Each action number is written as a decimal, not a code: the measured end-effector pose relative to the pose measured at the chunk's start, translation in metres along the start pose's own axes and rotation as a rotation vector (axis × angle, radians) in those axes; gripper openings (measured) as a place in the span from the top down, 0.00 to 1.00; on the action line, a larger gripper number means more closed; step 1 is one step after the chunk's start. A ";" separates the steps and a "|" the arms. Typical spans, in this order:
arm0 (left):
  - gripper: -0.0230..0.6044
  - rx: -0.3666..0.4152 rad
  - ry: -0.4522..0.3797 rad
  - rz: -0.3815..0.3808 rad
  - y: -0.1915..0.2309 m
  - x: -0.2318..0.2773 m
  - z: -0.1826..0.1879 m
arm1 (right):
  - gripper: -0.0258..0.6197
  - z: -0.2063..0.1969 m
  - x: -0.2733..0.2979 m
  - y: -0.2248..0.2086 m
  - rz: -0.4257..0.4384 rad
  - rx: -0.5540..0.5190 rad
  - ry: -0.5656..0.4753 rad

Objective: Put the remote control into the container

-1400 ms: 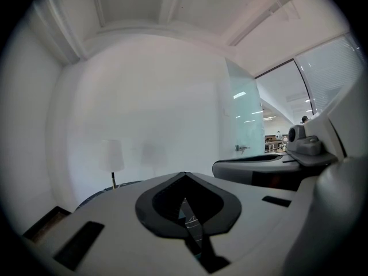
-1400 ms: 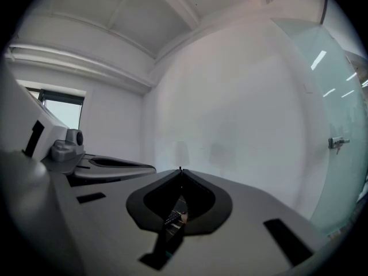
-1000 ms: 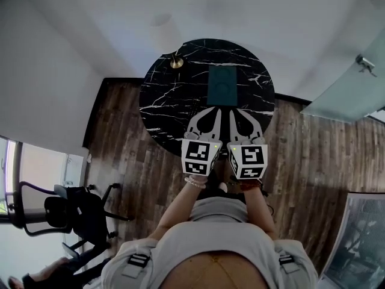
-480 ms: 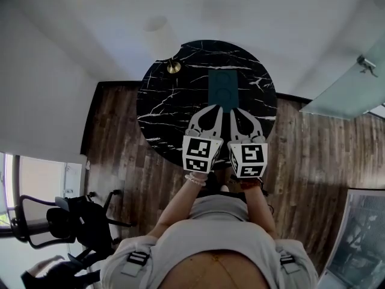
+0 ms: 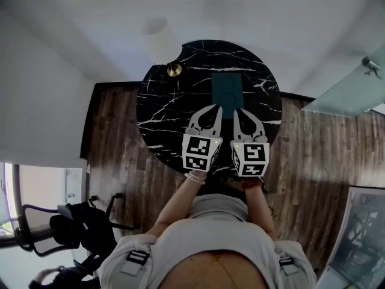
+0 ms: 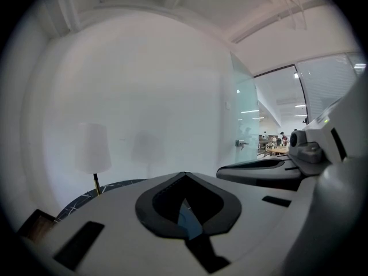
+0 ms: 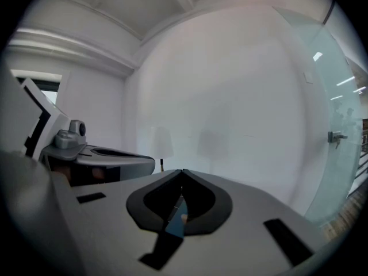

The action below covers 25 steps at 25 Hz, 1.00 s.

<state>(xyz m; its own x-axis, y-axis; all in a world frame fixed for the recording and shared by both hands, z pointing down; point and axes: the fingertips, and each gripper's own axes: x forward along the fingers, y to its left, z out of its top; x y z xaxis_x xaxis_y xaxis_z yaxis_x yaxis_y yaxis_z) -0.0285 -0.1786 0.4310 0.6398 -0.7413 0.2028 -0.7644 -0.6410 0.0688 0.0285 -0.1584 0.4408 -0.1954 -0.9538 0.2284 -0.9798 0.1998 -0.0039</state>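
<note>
In the head view a teal rectangular container [image 5: 227,90] lies on the far middle of a round black marble table [image 5: 168,110]. I cannot make out a remote control in any view. My left gripper [image 5: 218,108] and right gripper [image 5: 235,111] are side by side over the table's near half, their tips just short of the container's near edge. Both are shut with nothing between the jaws. In the left gripper view the jaws [image 6: 184,174] meet at a point; the right gripper view shows the same [image 7: 182,171]. A sliver of teal shows through each jaw opening.
A lamp with a brass base [image 5: 174,70] and white shade [image 5: 157,38] stands at the table's far left edge. White walls close in behind the table, with a glass door [image 5: 352,89] at the right. The floor is wood, and an office chair [image 5: 66,227] stands at the lower left.
Both grippers have moved forward over the table together, from its near edge to just short of the teal container. Their jaws stayed shut.
</note>
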 end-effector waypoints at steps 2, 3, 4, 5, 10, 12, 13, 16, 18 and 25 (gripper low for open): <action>0.95 -0.002 0.012 -0.003 0.005 0.003 -0.005 | 0.94 -0.003 0.005 0.002 -0.002 0.008 0.006; 0.95 -0.004 0.016 -0.003 0.008 0.004 -0.008 | 0.94 -0.005 0.008 0.002 -0.002 0.010 0.010; 0.95 -0.007 0.020 -0.003 0.011 0.005 -0.010 | 0.94 -0.007 0.010 0.003 -0.003 0.012 0.015; 0.95 -0.012 0.026 -0.003 0.013 0.006 -0.011 | 0.94 -0.009 0.012 0.003 -0.003 0.013 0.021; 0.95 -0.041 0.041 0.016 0.025 0.008 -0.020 | 0.94 -0.014 0.021 0.003 0.007 0.016 0.039; 0.95 -0.054 0.045 0.032 0.030 0.009 -0.024 | 0.94 -0.015 0.024 0.002 0.018 0.007 0.050; 0.95 -0.063 0.049 0.042 0.033 0.009 -0.026 | 0.94 -0.015 0.026 0.001 0.024 0.003 0.056; 0.95 -0.086 0.063 0.081 0.045 0.009 -0.030 | 0.94 -0.013 0.030 -0.006 0.042 -0.013 0.070; 0.95 -0.096 0.071 0.118 0.053 0.010 -0.033 | 0.94 -0.011 0.033 -0.011 0.053 -0.021 0.080; 0.95 -0.125 0.111 0.222 0.079 0.007 -0.052 | 0.94 -0.016 0.045 -0.021 0.088 -0.035 0.121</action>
<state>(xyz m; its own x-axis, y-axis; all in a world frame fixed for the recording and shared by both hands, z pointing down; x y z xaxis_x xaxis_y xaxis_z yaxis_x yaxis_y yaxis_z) -0.0884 -0.2237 0.4888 0.4483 -0.8301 0.3317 -0.8932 -0.4307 0.1293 0.0414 -0.2016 0.4671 -0.2722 -0.8987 0.3440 -0.9566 0.2914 0.0044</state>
